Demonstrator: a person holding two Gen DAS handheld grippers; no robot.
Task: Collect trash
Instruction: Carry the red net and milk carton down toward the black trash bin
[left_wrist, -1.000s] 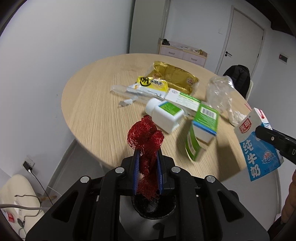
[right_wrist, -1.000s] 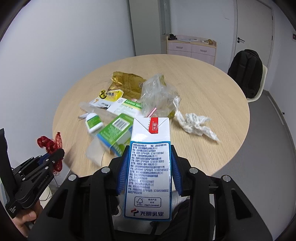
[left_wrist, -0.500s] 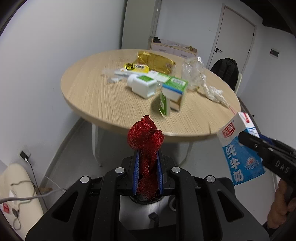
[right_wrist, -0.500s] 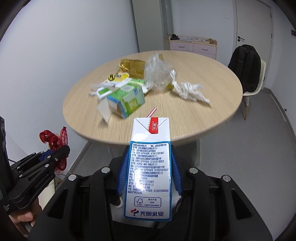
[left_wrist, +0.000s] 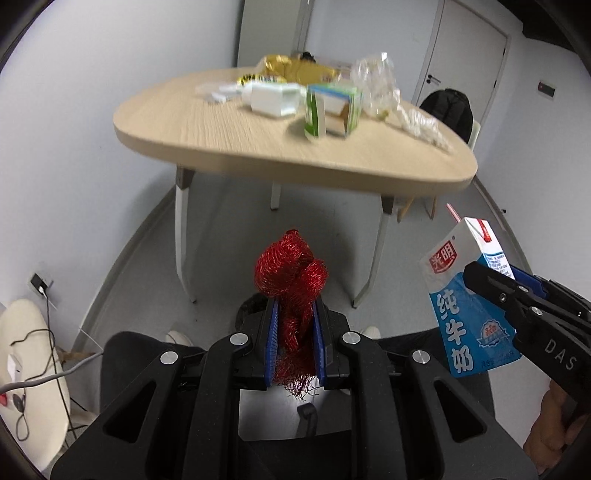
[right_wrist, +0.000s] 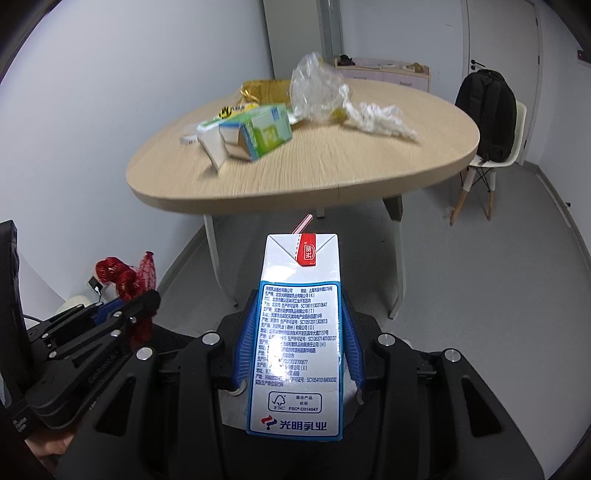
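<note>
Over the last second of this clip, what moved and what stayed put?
Both grippers backed away from the round table and sank: a second ago they looked down on its top, now its edge and legs show. Nothing was grasped or released. The left gripper stays shut on the red mesh netting, the right gripper on the milk carton. The trash on the table lies as before.

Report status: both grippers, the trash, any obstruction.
Left gripper shut on crumpled red mesh netting. Right gripper shut on blue-and-white milk carton. No obstruction visible.
</note>
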